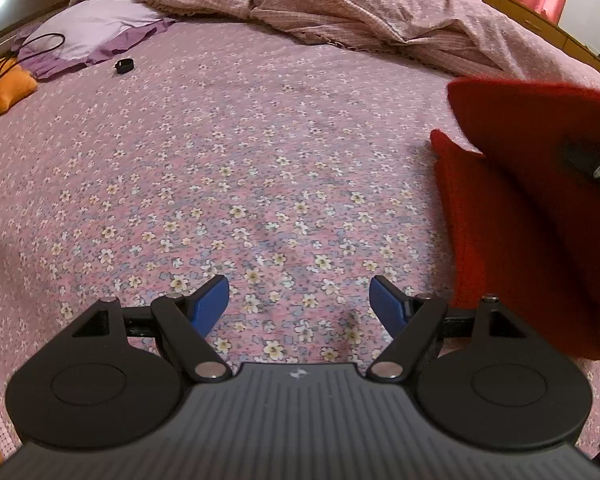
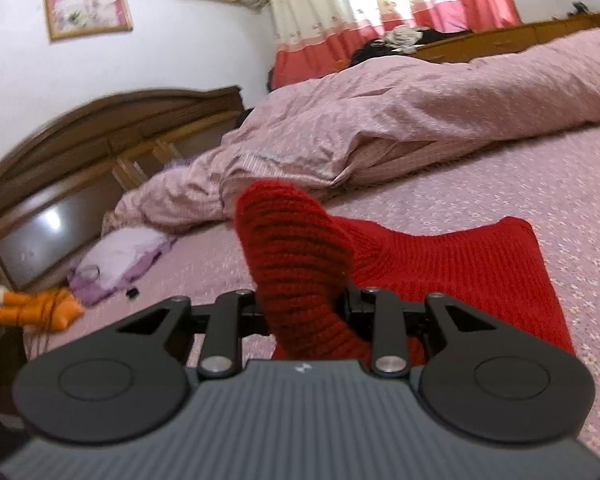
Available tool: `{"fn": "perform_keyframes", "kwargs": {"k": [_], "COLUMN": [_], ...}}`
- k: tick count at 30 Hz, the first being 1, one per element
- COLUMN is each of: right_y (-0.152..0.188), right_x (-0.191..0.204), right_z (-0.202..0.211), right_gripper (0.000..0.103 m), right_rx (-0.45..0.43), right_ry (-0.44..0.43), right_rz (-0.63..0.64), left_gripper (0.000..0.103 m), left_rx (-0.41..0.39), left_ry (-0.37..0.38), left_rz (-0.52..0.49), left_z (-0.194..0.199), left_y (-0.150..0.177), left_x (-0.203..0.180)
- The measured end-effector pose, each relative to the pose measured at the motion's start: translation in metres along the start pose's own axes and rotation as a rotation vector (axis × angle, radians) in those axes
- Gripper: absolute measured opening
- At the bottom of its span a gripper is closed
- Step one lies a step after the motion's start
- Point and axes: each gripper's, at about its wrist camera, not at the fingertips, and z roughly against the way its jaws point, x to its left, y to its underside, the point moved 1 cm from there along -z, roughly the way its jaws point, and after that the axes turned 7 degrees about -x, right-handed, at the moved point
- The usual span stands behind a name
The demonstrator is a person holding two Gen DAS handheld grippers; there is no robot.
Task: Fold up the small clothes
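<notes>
A red knitted garment (image 2: 452, 264) lies partly on the pink flowered bedsheet (image 1: 228, 168). My right gripper (image 2: 304, 308) is shut on a bunched fold of it and holds that fold raised above the part still flat on the bed; its pads are hidden by the knit. In the left wrist view the same red garment (image 1: 512, 240) is at the right edge, its upper flap lifted, with a black piece of the right gripper (image 1: 592, 168) against it. My left gripper (image 1: 300, 304) hovers open over bare sheet, left of the garment, with nothing between its blue pads (image 1: 212, 304).
A rumpled pink duvet (image 1: 340, 4) is heaped along the far side of the bed. A lilac pillow (image 1: 88, 32), an orange cushion with a black cable (image 1: 4, 84) and a small black object (image 1: 124, 66) lie near the wooden headboard (image 2: 100, 140).
</notes>
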Motion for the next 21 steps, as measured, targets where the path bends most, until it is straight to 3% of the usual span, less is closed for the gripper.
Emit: {"fn": "perform_keyframes", "kwargs": {"k": [5, 7, 9, 15, 21], "right_y": [0.02, 0.022, 0.02, 0.011, -0.008], "right_x": [0.007, 0.013, 0.016, 0.009, -0.01], "right_z": [-0.007, -0.003, 0.004, 0.025, 0.059], "right_gripper": [0.04, 0.054, 0.062, 0.063, 0.063], "right_rx": [0.065, 0.061, 0.064, 0.069, 0.033], "right_ry": [-0.016, -0.037, -0.083, -0.139, -0.151], "right_rz": [0.063, 0.083, 0.063, -0.01, -0.088], "left_gripper": [0.081, 0.081, 0.081, 0.081, 0.081], "left_rx": [-0.004, -0.005, -0.008, -0.045, -0.084], "left_ry": [-0.002, -0.007, -0.008, 0.0, 0.067], "left_rz": [-0.002, -0.006, -0.001, -0.012, 0.012], "left_z": [0.002, 0.002, 0.004, 0.018, 0.038], "left_y": [0.0, -0.001, -0.002, -0.011, -0.025], "left_x": [0.002, 0.002, 0.001, -0.003, -0.013]}}
